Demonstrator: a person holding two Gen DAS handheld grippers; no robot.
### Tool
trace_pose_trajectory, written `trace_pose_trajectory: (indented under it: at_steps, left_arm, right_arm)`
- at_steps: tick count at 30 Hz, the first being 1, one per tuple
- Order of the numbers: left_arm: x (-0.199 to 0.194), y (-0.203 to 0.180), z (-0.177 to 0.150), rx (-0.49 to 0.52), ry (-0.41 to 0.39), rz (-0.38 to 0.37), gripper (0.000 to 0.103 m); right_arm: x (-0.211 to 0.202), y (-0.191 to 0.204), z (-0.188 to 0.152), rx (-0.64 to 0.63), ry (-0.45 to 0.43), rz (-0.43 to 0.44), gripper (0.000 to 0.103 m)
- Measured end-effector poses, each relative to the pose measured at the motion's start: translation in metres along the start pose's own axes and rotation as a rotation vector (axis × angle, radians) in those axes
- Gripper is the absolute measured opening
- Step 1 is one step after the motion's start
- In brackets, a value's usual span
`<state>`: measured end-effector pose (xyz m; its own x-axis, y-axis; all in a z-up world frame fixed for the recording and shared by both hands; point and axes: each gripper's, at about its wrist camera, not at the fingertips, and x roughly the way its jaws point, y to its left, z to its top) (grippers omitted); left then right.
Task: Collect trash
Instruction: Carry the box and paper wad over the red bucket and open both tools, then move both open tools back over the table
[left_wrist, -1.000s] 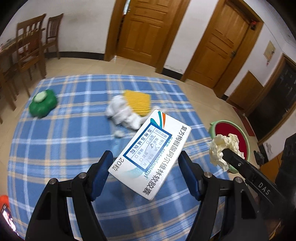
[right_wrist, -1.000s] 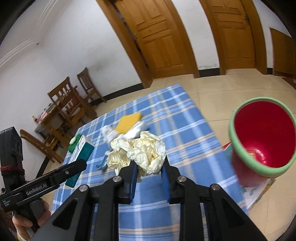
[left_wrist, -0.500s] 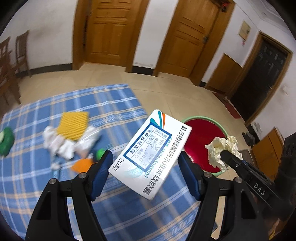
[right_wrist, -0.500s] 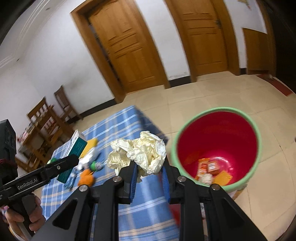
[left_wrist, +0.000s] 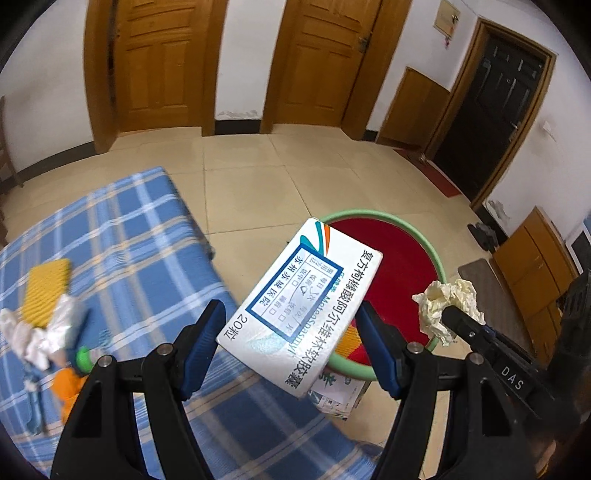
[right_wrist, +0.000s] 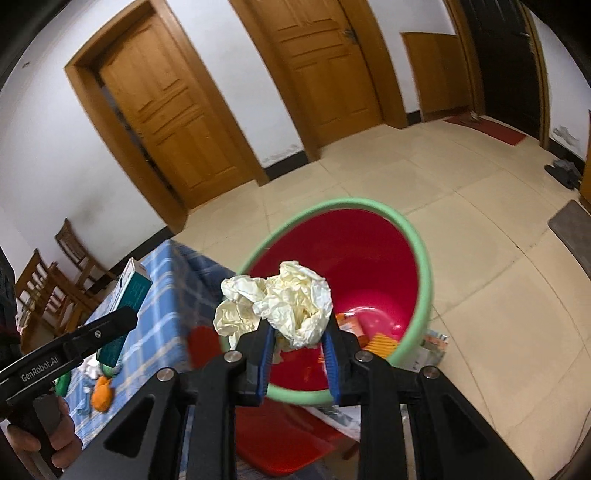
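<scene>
My left gripper is shut on a white medicine box with blue print, held above the table's right edge, just left of the red bin with a green rim. My right gripper is shut on a crumpled cream paper ball, held over the near rim of the red bin. The paper ball and right gripper show at the right of the left wrist view. The box and left gripper show at the left of the right wrist view. Some trash lies on the bin's bottom.
The blue plaid table holds a yellow sponge, white tissue, an orange scrap and a green item. Printed papers lie under the bin. Wooden doors line the far wall. Chairs stand far left.
Both grippers have swung right from over the table toward the bin, still holding the box and the paper ball. The paper ball is now over the bin's rim.
</scene>
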<state>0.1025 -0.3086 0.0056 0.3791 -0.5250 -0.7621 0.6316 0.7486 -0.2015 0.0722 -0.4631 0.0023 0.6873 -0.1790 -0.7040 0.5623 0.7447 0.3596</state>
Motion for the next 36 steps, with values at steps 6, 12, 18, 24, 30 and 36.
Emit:
trace_pose_trajectory:
  at_steps: [6,12,18,24,30,36]
  left_arm:
    - [0.029,-0.014,0.001,0.016,0.047,-0.015,0.072]
    - [0.047,-0.022,0.002,0.034,0.075,-0.017,0.072]
    - [0.057,-0.030,0.003,0.043,0.088,-0.015,0.072]
    - [0.065,-0.036,0.005,0.052,0.102,-0.021,0.072]
    - [0.069,-0.043,0.006,0.073,0.115,-0.044,0.073]
    - [0.065,-0.044,0.008,0.067,0.111,-0.058,0.078]
  right_arm:
    - [0.013,-0.019,-0.003,0.021,0.023,-0.044,0.030]
    - [0.022,-0.023,0.000,0.039,0.028,-0.055,0.036]
    - [0.022,-0.033,0.001,0.057,0.010,-0.046,0.049]
    - [0.016,-0.042,0.003,0.087,-0.011,-0.044,0.051]
    - [0.005,-0.048,0.005,0.115,-0.043,-0.044,0.053]
    - [0.000,-0.044,0.007,0.122,-0.057,-0.037,0.054]
